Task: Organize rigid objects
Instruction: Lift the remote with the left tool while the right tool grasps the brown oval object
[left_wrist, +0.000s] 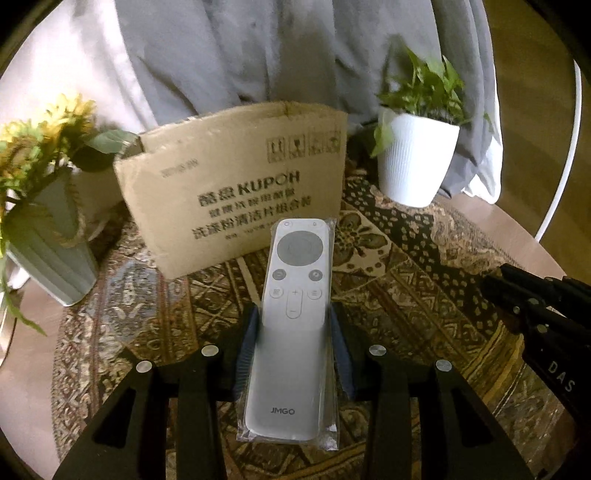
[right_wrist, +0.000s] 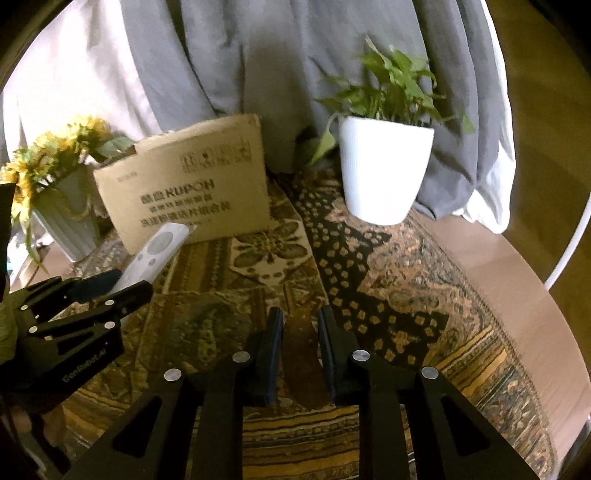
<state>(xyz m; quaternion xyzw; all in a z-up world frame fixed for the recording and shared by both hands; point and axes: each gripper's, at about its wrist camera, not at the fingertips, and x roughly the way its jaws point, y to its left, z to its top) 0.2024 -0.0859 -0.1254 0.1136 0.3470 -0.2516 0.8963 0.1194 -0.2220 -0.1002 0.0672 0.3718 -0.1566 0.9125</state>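
My left gripper (left_wrist: 293, 314) is shut on a white JMGO remote (left_wrist: 291, 314) in a clear plastic sleeve, held above the patterned cloth and pointing at a cardboard box (left_wrist: 236, 181) marked KUPOH. In the right wrist view the remote (right_wrist: 155, 254) sticks out of the left gripper (right_wrist: 122, 288) at the left, just in front of the box (right_wrist: 184, 184). My right gripper (right_wrist: 300, 321) is open and empty, low over the cloth. It shows at the right edge of the left wrist view (left_wrist: 535, 314).
A round table with a patterned cloth (right_wrist: 388, 280) holds a white pot with a green plant (right_wrist: 384, 170) at back right and a ribbed vase of yellow flowers (right_wrist: 62, 206) at back left. Grey and white curtains (right_wrist: 236, 59) hang behind.
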